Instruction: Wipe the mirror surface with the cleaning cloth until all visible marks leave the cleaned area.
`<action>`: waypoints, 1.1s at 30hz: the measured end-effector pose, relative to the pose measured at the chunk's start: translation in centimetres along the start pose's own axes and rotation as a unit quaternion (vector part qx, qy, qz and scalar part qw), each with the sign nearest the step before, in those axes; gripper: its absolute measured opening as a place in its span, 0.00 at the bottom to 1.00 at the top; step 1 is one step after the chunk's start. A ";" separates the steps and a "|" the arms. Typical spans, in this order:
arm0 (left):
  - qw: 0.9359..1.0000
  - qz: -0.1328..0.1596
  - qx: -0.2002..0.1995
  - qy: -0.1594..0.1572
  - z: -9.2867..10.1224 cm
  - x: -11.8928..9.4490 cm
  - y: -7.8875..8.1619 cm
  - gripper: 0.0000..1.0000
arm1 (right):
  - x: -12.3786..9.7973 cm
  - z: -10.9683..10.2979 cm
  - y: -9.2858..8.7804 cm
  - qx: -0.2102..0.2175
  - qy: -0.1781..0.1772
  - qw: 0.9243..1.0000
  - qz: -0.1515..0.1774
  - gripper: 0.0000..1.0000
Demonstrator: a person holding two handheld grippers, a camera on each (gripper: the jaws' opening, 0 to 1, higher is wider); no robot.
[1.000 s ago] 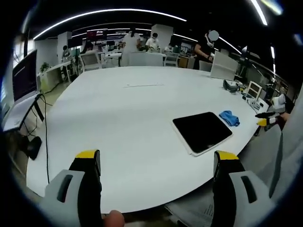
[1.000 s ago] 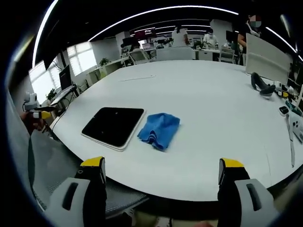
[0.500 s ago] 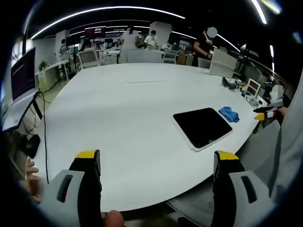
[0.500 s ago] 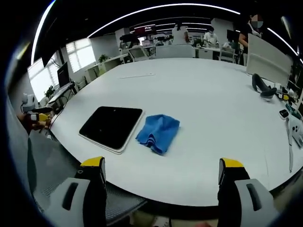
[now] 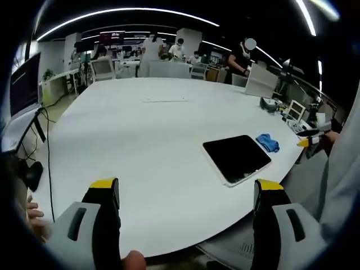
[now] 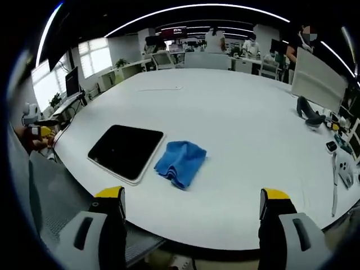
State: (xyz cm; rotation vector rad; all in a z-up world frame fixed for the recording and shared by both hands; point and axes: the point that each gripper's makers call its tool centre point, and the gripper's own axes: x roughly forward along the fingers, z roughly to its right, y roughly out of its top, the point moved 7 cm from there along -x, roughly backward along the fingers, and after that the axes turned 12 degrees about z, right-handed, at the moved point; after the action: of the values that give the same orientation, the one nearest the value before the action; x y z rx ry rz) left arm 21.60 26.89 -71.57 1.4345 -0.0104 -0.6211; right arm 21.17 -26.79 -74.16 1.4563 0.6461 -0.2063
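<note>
A dark rectangular mirror (image 5: 236, 158) with a white rim lies flat on the big white table (image 5: 140, 146), near its edge. A crumpled blue cleaning cloth (image 5: 268, 142) rests just past the mirror's far corner. In the right gripper view the mirror (image 6: 125, 151) lies left of the cloth (image 6: 180, 162), nearly touching it. My left gripper (image 5: 184, 194) stands open over the table's near edge, well short of the mirror. My right gripper (image 6: 191, 203) is open too, off the table edge in front of the cloth. Both hold nothing.
A white monitor back (image 6: 318, 79) stands at the table's far right, with a dark headset (image 6: 309, 117) and small devices (image 6: 344, 171) beside it. A grey chair (image 6: 56, 197) sits below the table edge. Cables (image 5: 42, 135) hang at the left. People stand at desks (image 5: 163, 53) behind.
Both views shifted slightly with my hands; the right gripper view now looks a bit more down onto the mirror and cloth. Mirror and cloth have not moved.
</note>
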 end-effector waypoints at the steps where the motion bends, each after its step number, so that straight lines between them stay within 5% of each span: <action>1: 1.000 -0.001 0.002 -0.002 0.1 0.0 0.0 0.99 | 0.0 -0.1 -0.1 -0.001 0.008 1.000 -0.006 0.98; 8: 1.000 0.013 -0.003 -0.001 0.3 0.3 0.4 0.99 | 0.7 -0.6 0.4 0.003 0.022 1.000 -0.015 0.98; 12: 1.000 0.026 0.011 0.004 0.5 0.3 0.9 0.99 | 1.7 -0.9 2.3 0.011 0.045 0.999 0.026 0.97; 17: 1.000 0.022 -0.006 0.016 0.0 0.3 0.5 0.99 | 4.3 -1.2 4.4 0.035 0.053 0.998 0.026 0.88; 21: 1.000 0.019 0.002 0.015 0.0 0.3 0.5 0.99 | 6.1 -0.5 6.0 0.031 0.012 0.999 0.038 0.79; 28: 1.000 0.011 -0.009 0.016 -0.2 0.6 0.5 0.99 | 9.1 -1.0 4.4 0.070 0.003 0.997 0.030 0.63; 30: 1.000 0.011 -0.013 0.018 -0.2 0.8 0.5 0.99 | 10.4 -1.3 2.7 0.055 0.004 0.998 -0.014 0.57; 33: 1.000 0.008 -0.010 0.014 -0.1 1.1 0.3 0.99 | 11.8 -1.9 1.7 0.066 -0.004 0.998 -0.015 0.54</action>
State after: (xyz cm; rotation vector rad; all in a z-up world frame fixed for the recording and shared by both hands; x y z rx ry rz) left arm 22.66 26.55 -71.65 1.4218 0.0056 -0.5862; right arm 31.14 -21.82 -78.89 1.5727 0.6591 -0.2820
